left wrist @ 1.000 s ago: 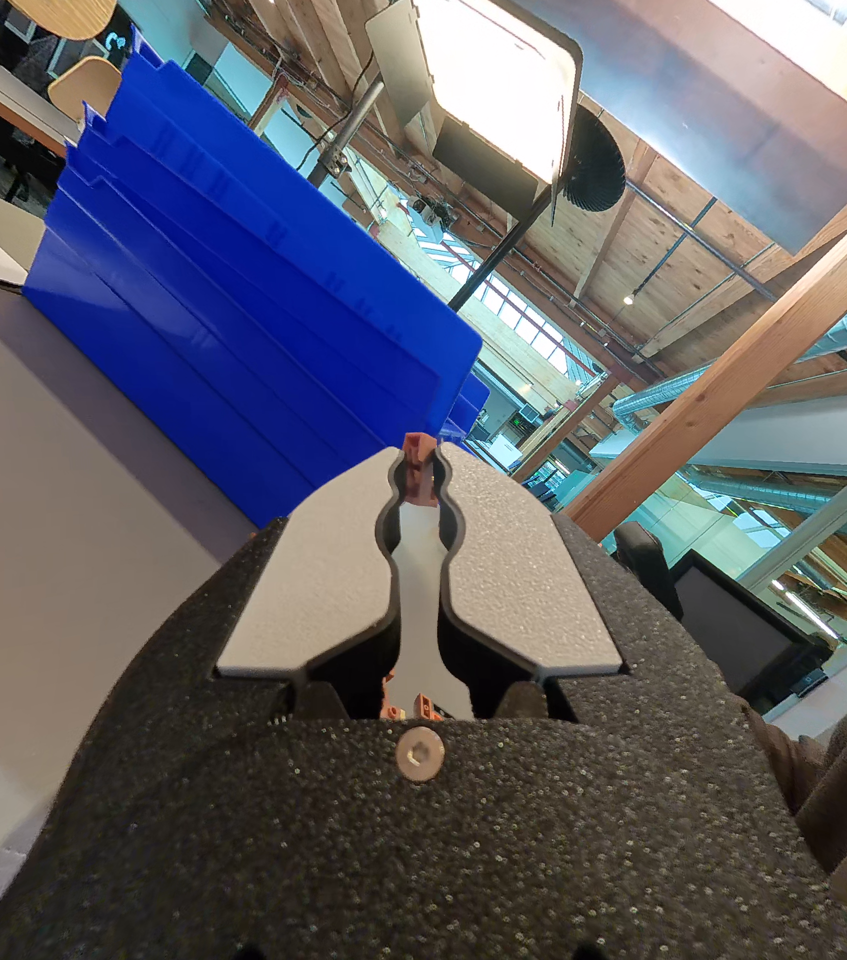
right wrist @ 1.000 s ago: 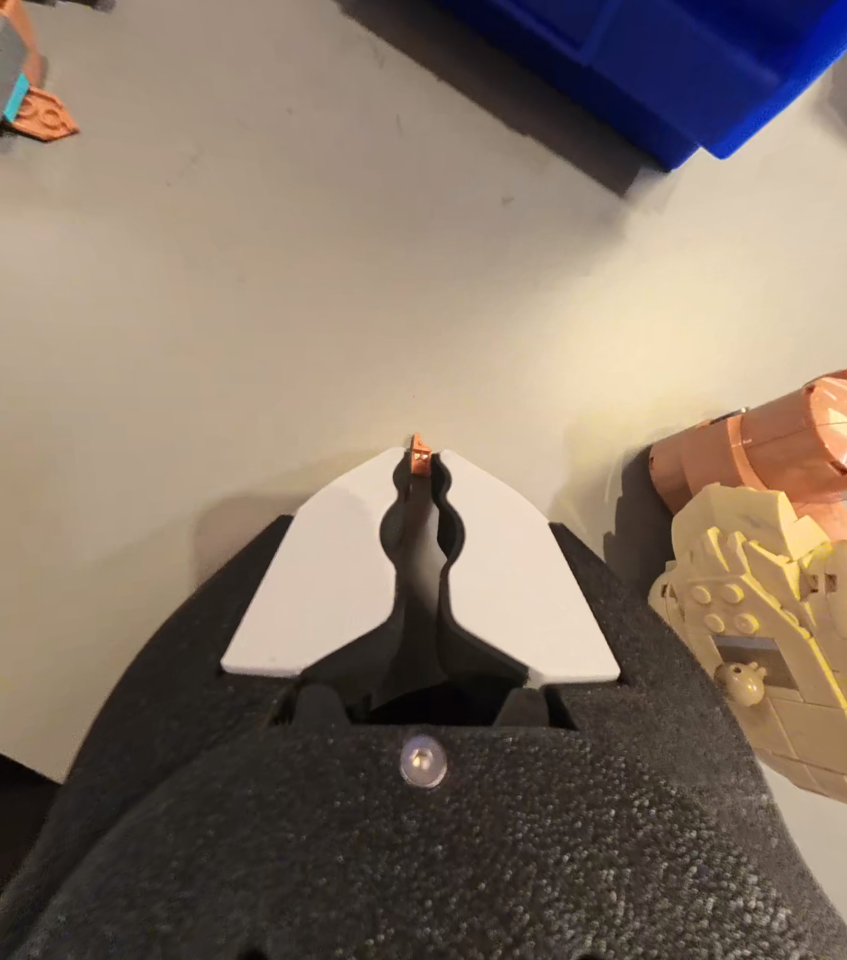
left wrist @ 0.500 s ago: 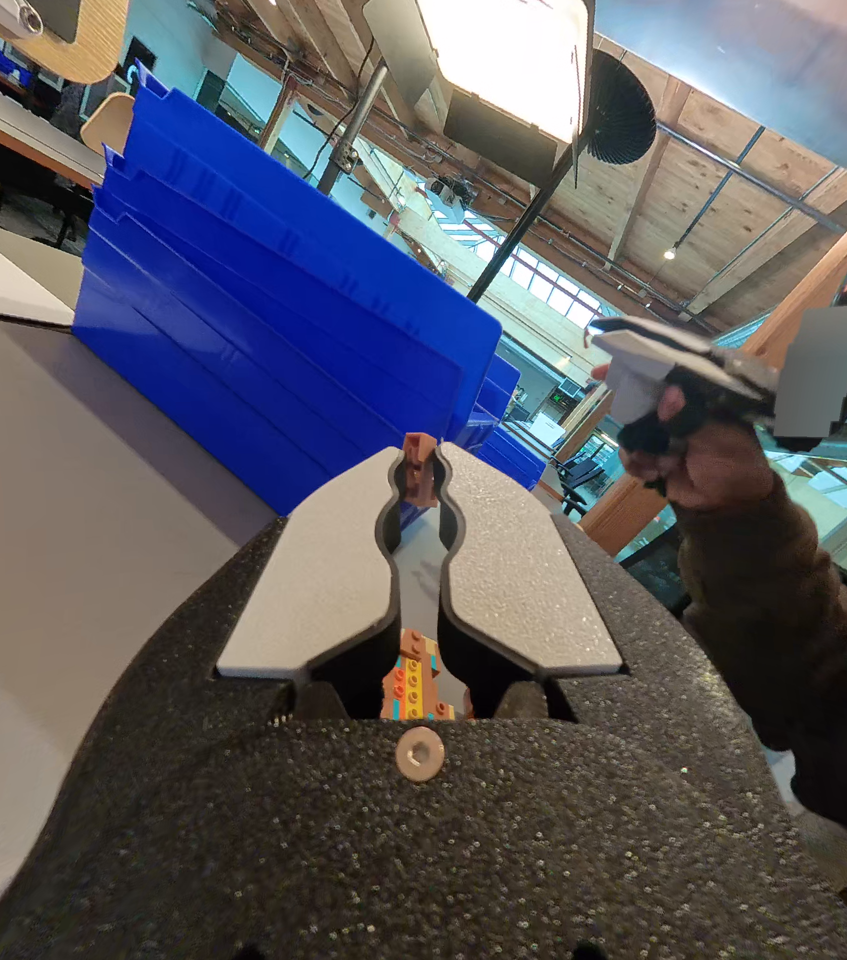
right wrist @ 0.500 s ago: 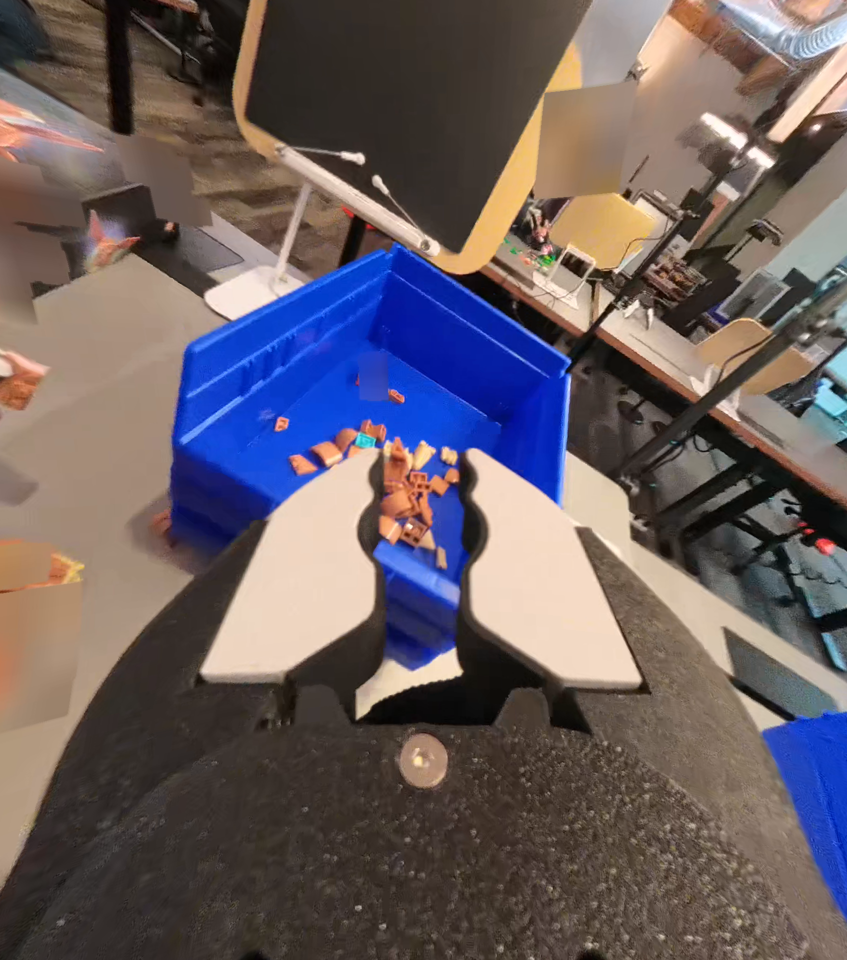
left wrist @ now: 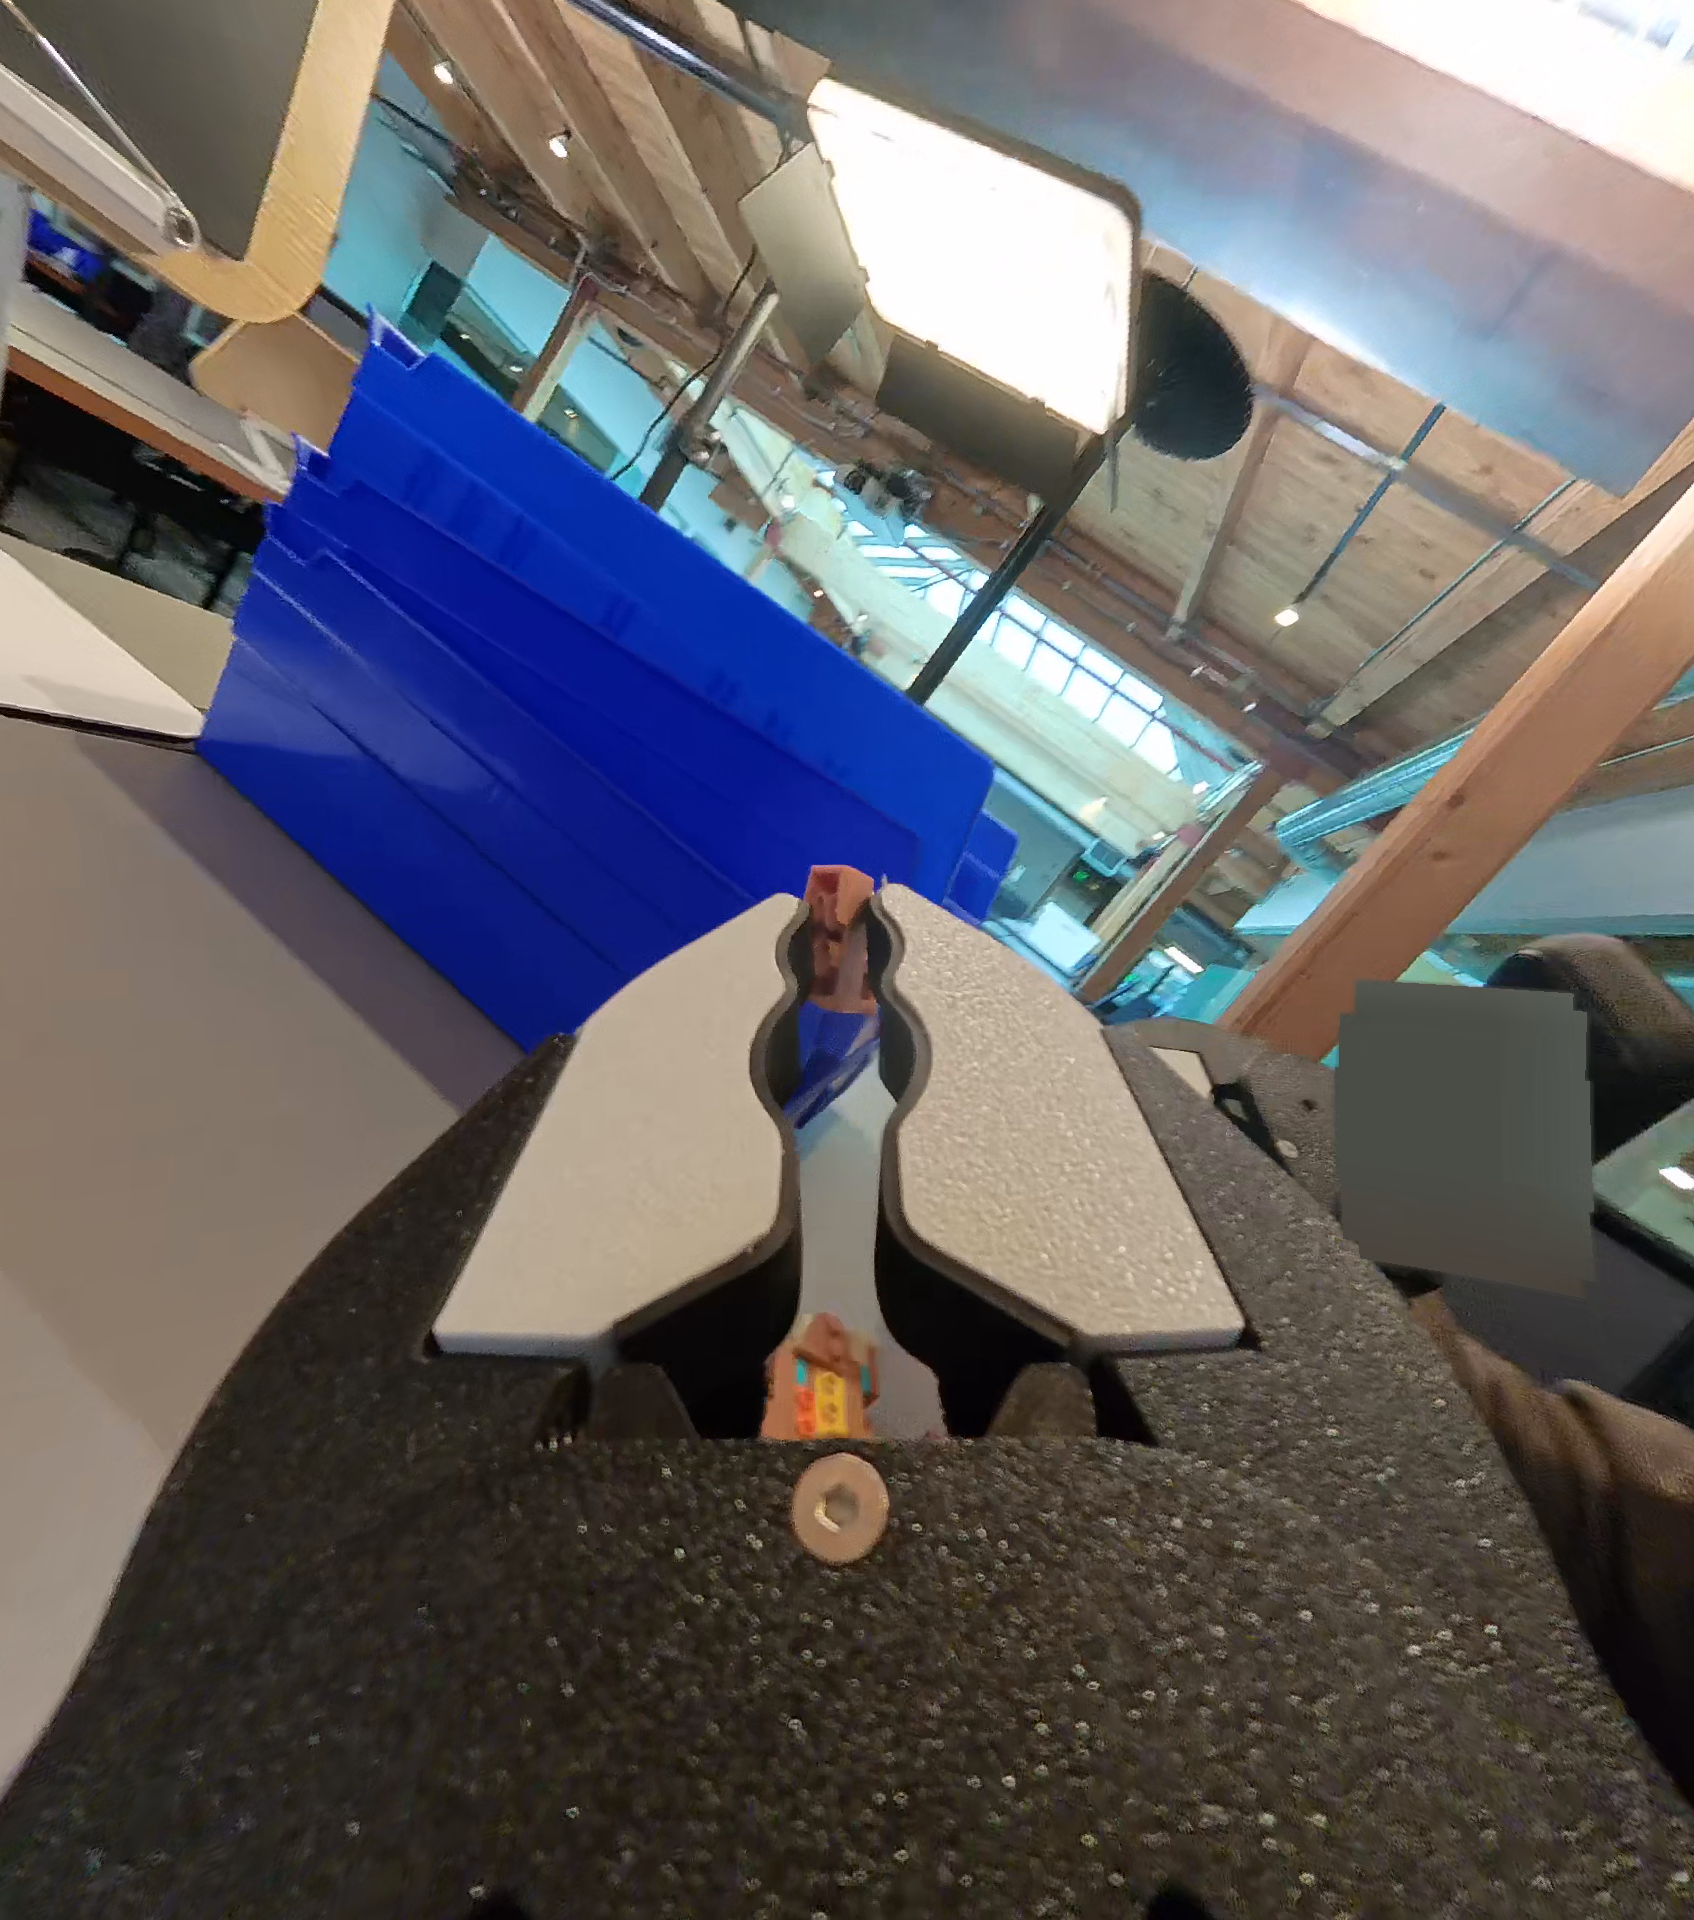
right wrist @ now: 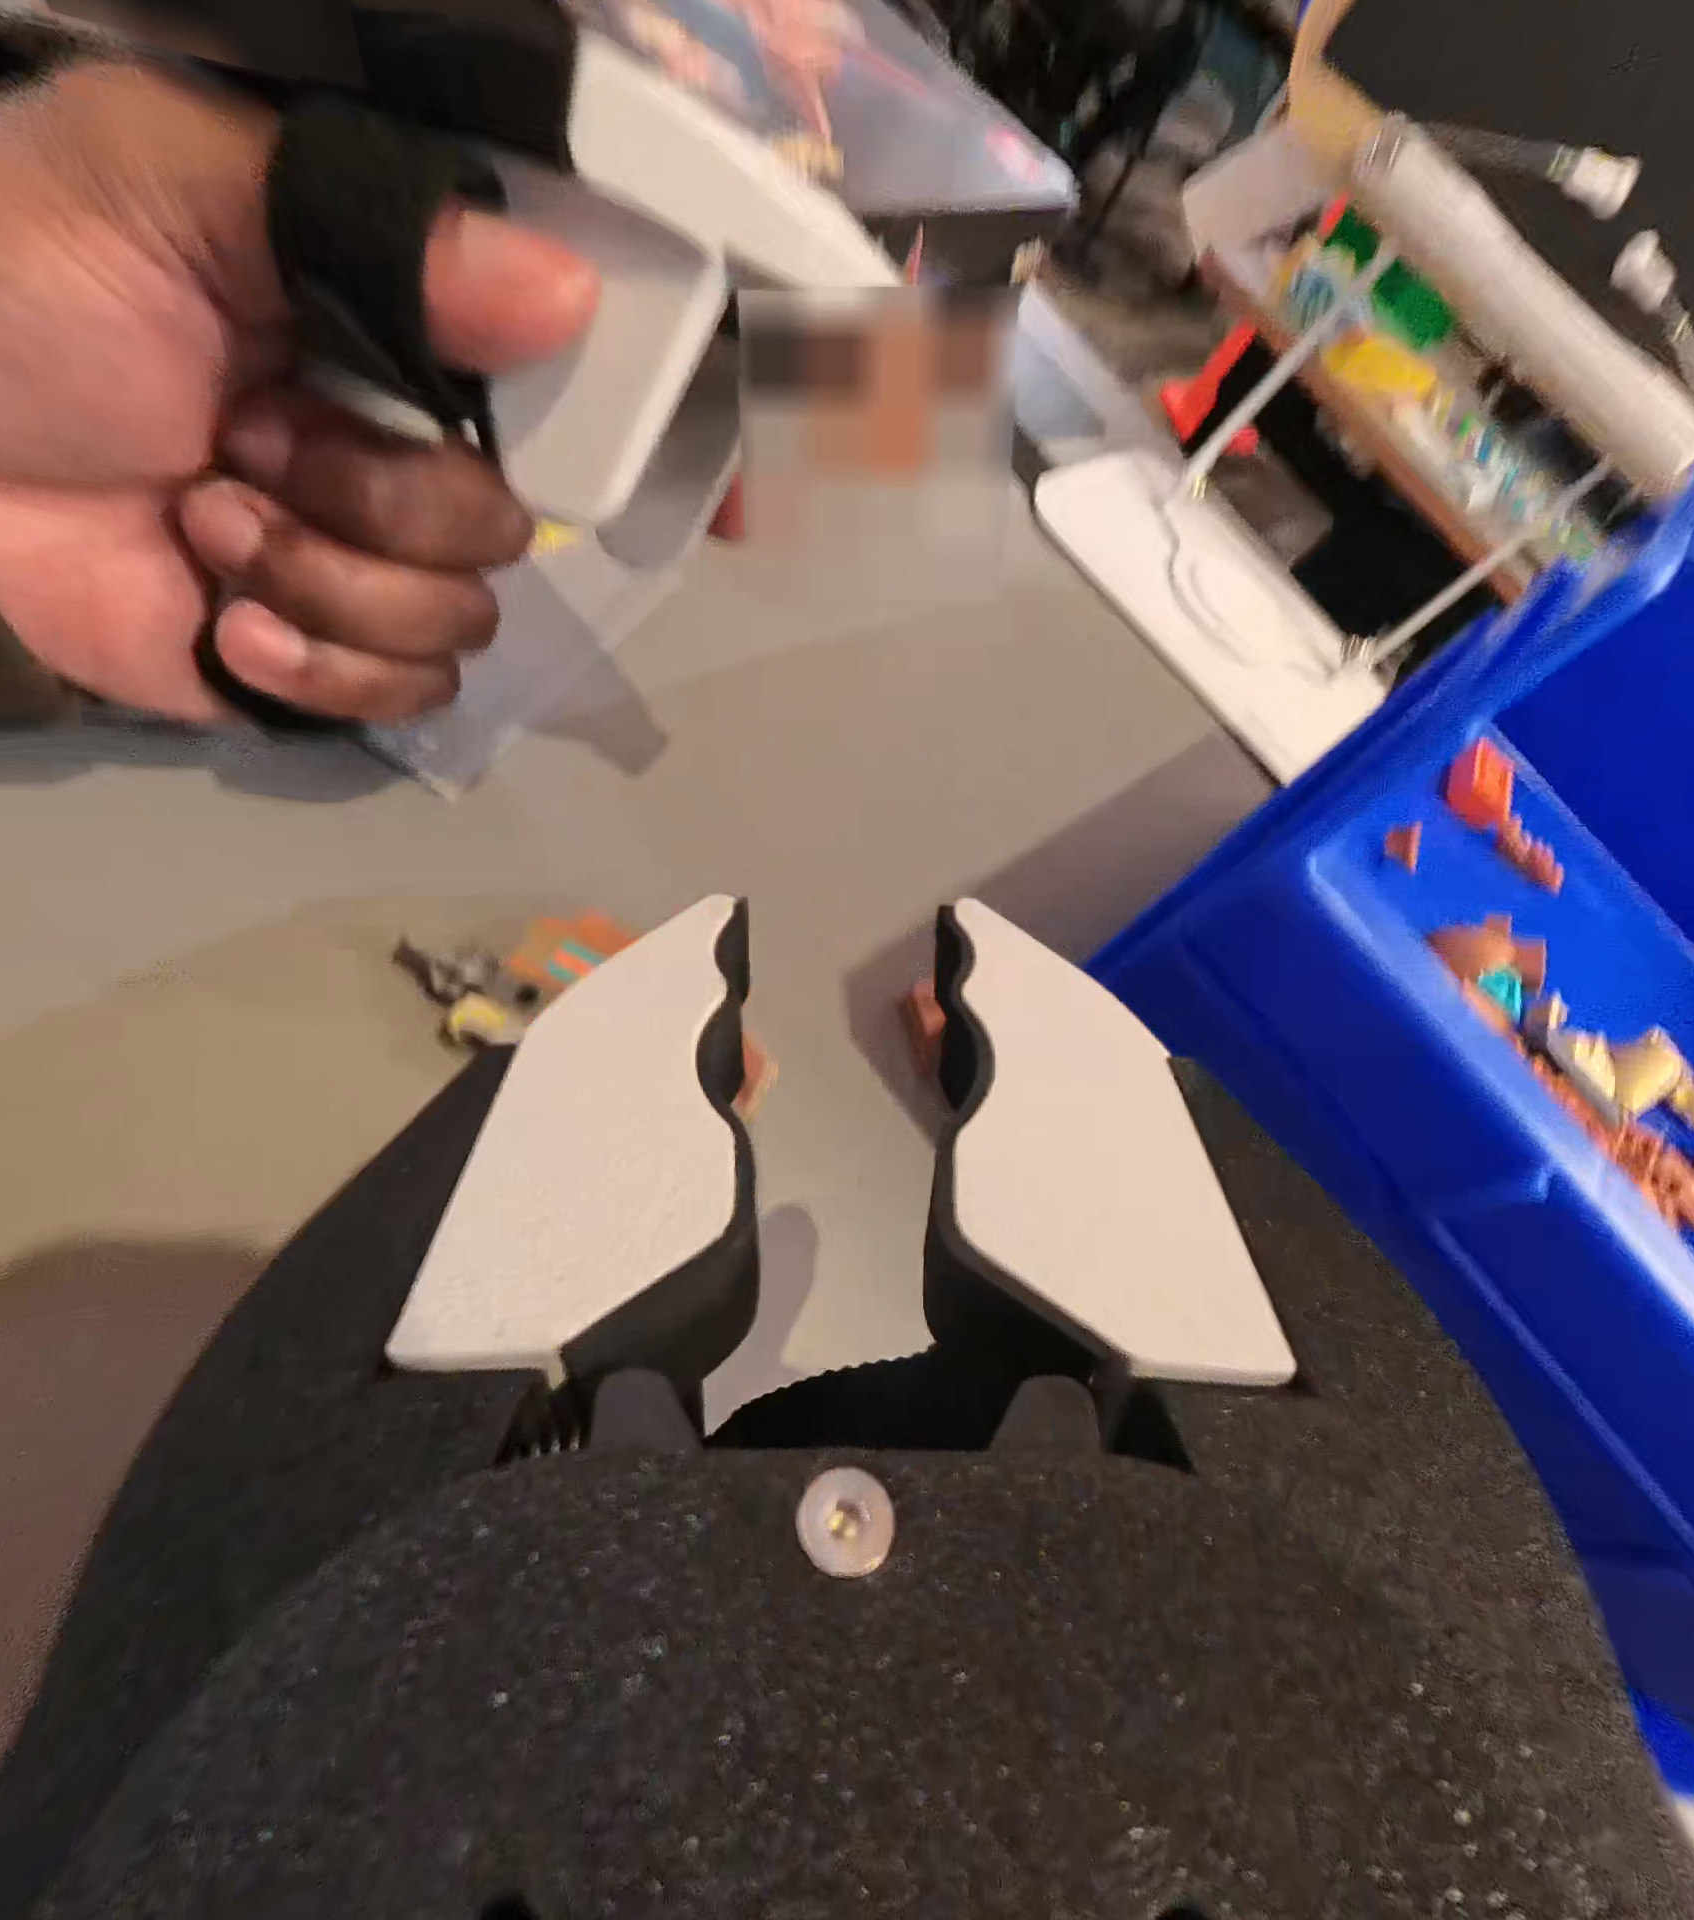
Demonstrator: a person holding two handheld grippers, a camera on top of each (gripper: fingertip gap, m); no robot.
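My left gripper (left wrist: 843, 914) is shut on a small brown brick piece (left wrist: 838, 951), held up in the air in front of the blue bin (left wrist: 562, 727). My right gripper (right wrist: 843, 925) is open and empty, low over the grey table. A small brown brick (right wrist: 919, 1013) lies by its right fingertip, and another brown piece (right wrist: 758, 1075) shows by its left finger. In the right wrist view a hand (right wrist: 199, 436) holds the left gripper at the upper left; a blurred patch hides that gripper's tips.
The blue bin (right wrist: 1549, 1091) at the right holds several loose brown and tan bricks. Small brick assemblies (right wrist: 552, 956) lie on the table left of my right gripper. A white stand base (right wrist: 1196, 582) is at the back. A dark sleeve (left wrist: 1653, 1558) is beside my left gripper. There is about 10 cm between the tips of the two grippers.
My right gripper was shut on a tiny orange piece, swung up past the bin, and is now open and empty near the table. My left gripper still holds the brown piece.
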